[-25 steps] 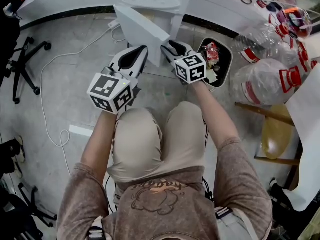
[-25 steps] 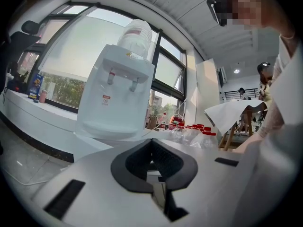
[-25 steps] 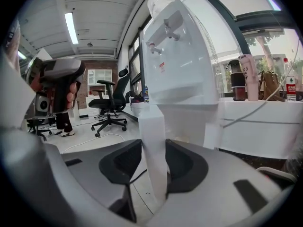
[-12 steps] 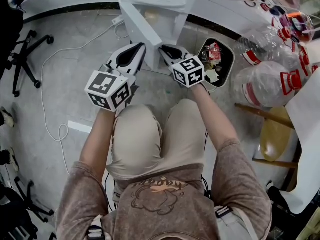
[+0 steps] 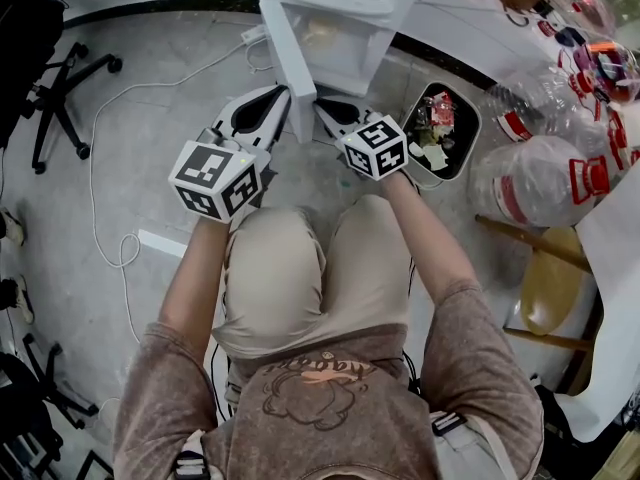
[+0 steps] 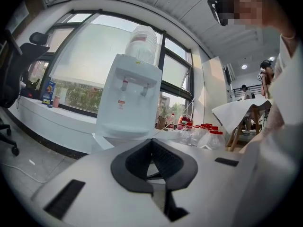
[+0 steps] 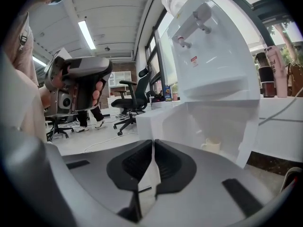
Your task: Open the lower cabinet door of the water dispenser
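A white water dispenser (image 5: 345, 3) is seen from above against a long white sill, and a person is crouched before it with a gripper in each hand. The dispenser's lower cabinet door (image 5: 285, 53) is already swung open toward the left of the head view, and the cabinet's white inside is laid bare; a small pale cup (image 7: 211, 146) is seen standing in it. The left gripper (image 5: 281, 99) is held level just beside the outer face of the door, with its jaws brought together and nothing between them. The right gripper (image 5: 322, 107) is held on the other side of the door's free edge, tipped slightly downward; its jaws have just been closing and are now drawn to a thin slit, with nothing seen between the pads. A dark bin (image 5: 457, 153) holding rubbish is set on the floor to the right, with clear empty water bottles (image 5: 530, 178) beyond it.
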Tool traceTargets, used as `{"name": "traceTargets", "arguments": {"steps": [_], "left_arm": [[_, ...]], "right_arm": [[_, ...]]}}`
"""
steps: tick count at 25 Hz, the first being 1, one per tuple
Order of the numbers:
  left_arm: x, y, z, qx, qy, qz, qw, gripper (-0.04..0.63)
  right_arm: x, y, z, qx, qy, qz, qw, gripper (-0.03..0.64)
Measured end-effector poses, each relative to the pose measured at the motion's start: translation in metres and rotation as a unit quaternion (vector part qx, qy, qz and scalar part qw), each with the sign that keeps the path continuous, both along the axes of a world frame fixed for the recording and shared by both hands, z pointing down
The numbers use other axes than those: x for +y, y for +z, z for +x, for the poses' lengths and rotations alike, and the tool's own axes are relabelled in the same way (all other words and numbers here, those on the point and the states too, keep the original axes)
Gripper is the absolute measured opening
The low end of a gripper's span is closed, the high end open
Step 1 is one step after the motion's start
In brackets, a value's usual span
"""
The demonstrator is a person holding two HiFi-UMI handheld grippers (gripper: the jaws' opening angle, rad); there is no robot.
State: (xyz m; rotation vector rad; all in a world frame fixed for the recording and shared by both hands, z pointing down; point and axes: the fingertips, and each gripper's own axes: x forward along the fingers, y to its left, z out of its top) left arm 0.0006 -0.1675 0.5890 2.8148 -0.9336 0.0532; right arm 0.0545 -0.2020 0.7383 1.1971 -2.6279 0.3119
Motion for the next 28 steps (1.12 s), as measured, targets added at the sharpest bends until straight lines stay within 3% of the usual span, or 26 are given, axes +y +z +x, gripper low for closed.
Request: {"name": "traceTargets", "arguments": {"steps": [28], "left_arm": [[-0.016,0.006,-0.087,-0.010,-0.090,-0.005,0.9958,0.014]], "right_arm": [[-0.008,0.001,-0.118,-0.034,-0.118,-0.002,0.992,0.017]]}}
